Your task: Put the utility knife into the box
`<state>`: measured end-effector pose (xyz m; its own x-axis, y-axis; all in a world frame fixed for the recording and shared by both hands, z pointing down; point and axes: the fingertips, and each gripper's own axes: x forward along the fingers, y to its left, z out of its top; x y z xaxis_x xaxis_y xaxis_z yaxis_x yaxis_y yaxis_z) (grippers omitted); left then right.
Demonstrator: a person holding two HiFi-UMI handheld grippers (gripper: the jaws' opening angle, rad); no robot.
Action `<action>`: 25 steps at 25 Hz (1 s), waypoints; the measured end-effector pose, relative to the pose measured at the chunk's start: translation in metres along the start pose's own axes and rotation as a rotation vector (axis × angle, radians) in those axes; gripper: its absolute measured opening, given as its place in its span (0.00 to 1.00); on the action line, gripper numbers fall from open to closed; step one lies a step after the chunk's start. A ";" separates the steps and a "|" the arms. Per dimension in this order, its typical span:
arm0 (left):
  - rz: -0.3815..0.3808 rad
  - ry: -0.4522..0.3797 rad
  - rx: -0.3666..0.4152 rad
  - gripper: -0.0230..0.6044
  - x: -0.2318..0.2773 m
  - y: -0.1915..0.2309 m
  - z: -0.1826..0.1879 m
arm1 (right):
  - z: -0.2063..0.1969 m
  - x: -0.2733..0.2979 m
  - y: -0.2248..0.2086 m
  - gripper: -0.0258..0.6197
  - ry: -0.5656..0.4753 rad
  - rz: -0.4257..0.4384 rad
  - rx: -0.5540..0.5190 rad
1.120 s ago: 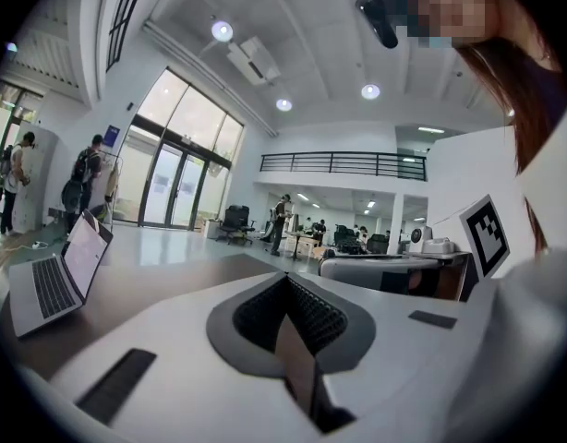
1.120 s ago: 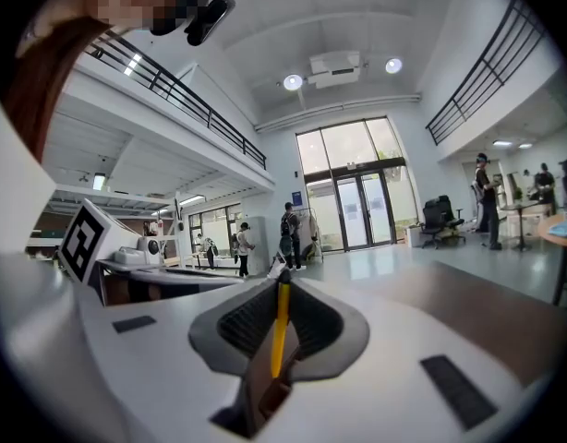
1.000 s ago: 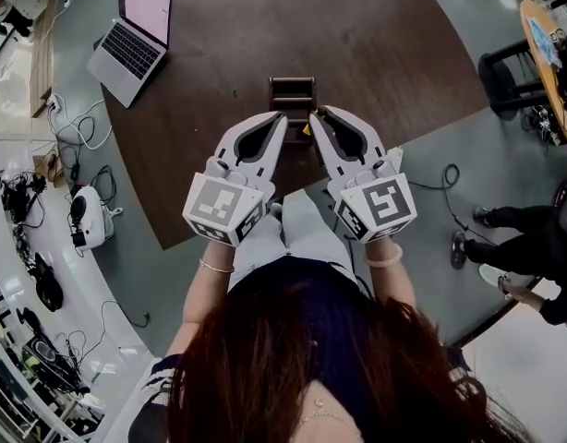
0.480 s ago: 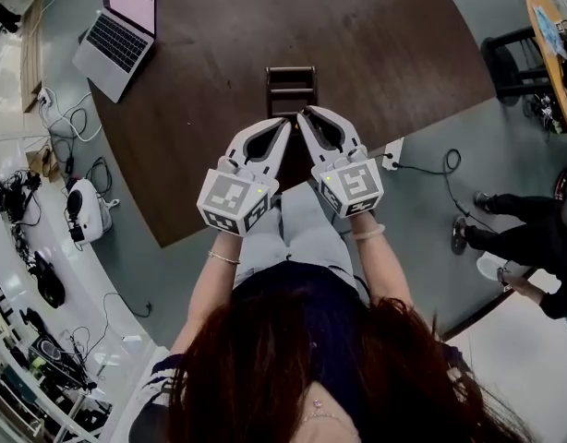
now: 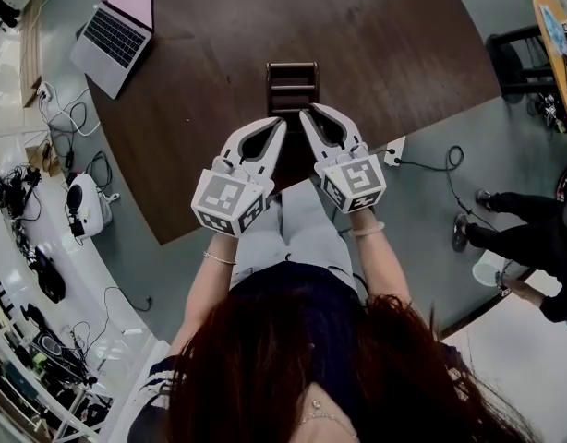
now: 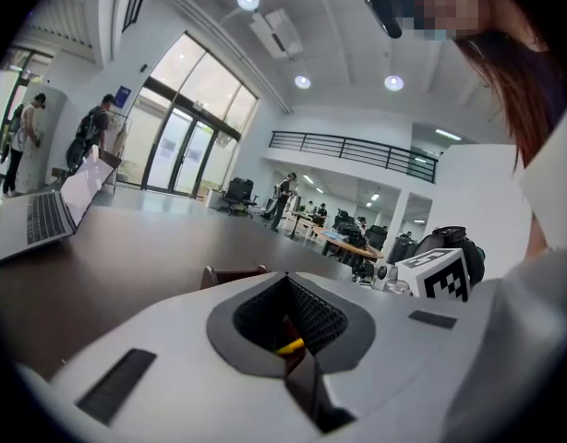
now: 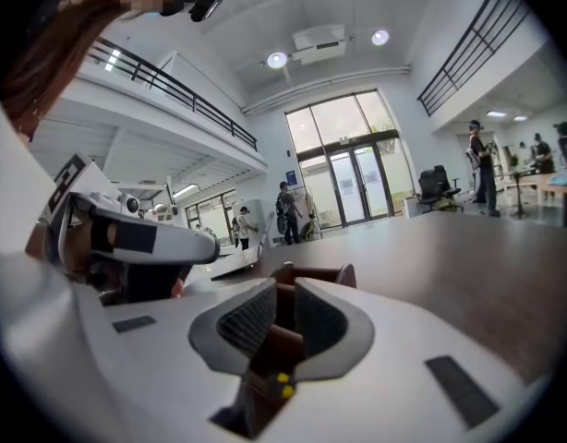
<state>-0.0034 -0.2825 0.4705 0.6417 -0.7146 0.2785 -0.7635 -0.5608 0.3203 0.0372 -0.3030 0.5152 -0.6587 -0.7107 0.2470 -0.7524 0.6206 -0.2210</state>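
Note:
A small dark wooden box (image 5: 292, 79) stands on the brown table (image 5: 394, 44), just ahead of both grippers. My right gripper (image 5: 307, 112) hovers at the box's near edge. In the right gripper view its jaws (image 7: 283, 286) stand a narrow slit apart, and a thin dark piece with yellow spots, seemingly the utility knife (image 7: 280, 383), sits in that slit. The box (image 7: 311, 273) rises right behind the tips. My left gripper (image 5: 283, 121) is beside it with its tips touching (image 6: 285, 277). A yellow bit (image 6: 289, 346) shows through its recess. The head view hides the knife.
An open laptop (image 5: 117, 26) sits at the table's far left corner. A white power strip (image 5: 394, 152) and cables lie on the floor at the right. A seated person's legs (image 5: 533, 229) are at the right edge. Gear and cables line a bench (image 5: 43, 247) at the left.
Both grippers have moved forward toward the box and closer together. The yellow bit seen between their tips a second ago is now hidden in the head view.

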 end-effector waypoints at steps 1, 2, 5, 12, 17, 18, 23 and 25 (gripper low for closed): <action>0.000 -0.001 0.002 0.03 0.000 0.000 0.001 | 0.003 -0.001 -0.001 0.12 -0.008 -0.002 0.002; 0.001 -0.003 0.004 0.03 0.000 0.000 0.002 | 0.007 -0.003 -0.002 0.12 -0.018 -0.004 0.003; 0.001 -0.015 0.009 0.03 -0.003 -0.001 0.010 | 0.026 -0.012 -0.004 0.12 -0.059 -0.019 0.000; 0.005 -0.058 0.034 0.03 -0.016 -0.009 0.039 | 0.082 -0.046 -0.002 0.08 -0.123 -0.058 -0.017; 0.028 -0.094 0.065 0.03 -0.034 -0.018 0.070 | 0.114 -0.077 0.011 0.06 -0.102 -0.093 -0.015; 0.034 -0.103 0.074 0.03 -0.037 -0.019 0.076 | 0.119 -0.081 0.014 0.06 -0.099 -0.101 -0.007; 0.043 -0.135 0.095 0.03 -0.044 -0.027 0.095 | 0.132 -0.094 0.031 0.06 -0.095 -0.113 -0.012; 0.032 -0.142 0.100 0.03 -0.045 -0.032 0.099 | 0.134 -0.094 0.034 0.06 -0.096 -0.110 -0.029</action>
<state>-0.0155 -0.2740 0.3584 0.6057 -0.7807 0.1538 -0.7913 -0.5707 0.2194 0.0744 -0.2594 0.3575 -0.5698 -0.8025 0.1770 -0.8208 0.5453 -0.1703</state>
